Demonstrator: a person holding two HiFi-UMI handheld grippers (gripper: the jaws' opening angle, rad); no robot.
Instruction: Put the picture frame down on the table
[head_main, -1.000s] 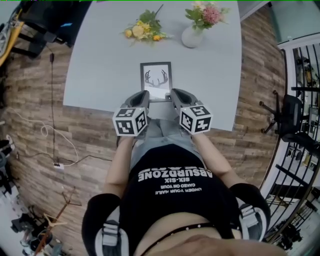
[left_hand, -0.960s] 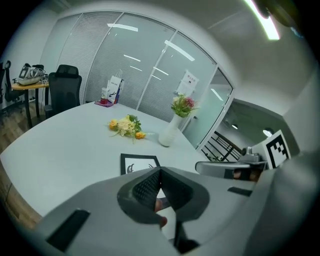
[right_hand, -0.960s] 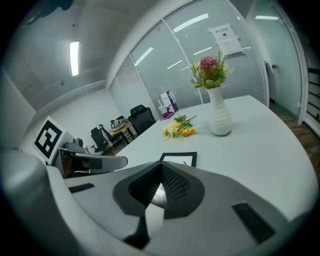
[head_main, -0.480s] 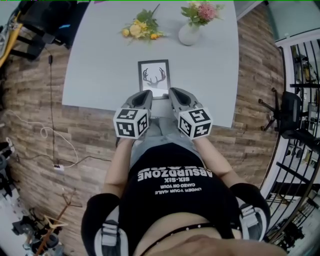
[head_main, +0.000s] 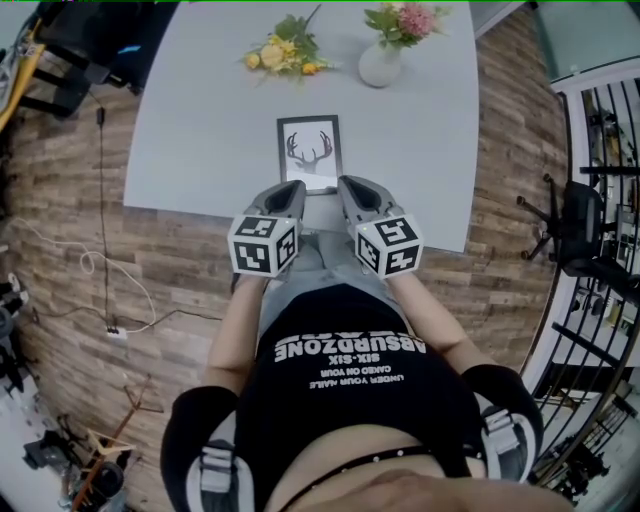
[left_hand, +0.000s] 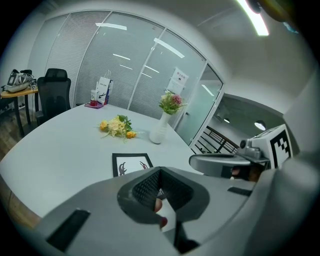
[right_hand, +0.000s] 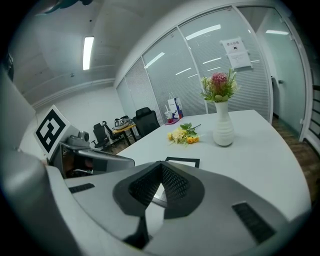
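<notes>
The picture frame (head_main: 310, 153), black-edged with an antler print, lies flat on the grey table (head_main: 200, 130) close to its near edge. My left gripper (head_main: 287, 192) and right gripper (head_main: 351, 190) hover side by side over that edge, just short of the frame's near corners. Both are shut with nothing between the jaws. In the left gripper view the frame (left_hand: 131, 163) lies beyond the left gripper (left_hand: 159, 187). In the right gripper view the frame (right_hand: 182, 162) shows past the right gripper (right_hand: 161, 182).
A white vase with pink flowers (head_main: 382, 66) stands at the table's far right. A loose bunch of yellow flowers (head_main: 285, 55) lies at the far middle. An office chair (head_main: 575, 235) and a railing are to the right, on the wood-pattern floor.
Both grippers have drawn back a little from the frame toward the person. The frame stays flat in the same spot on the table.
</notes>
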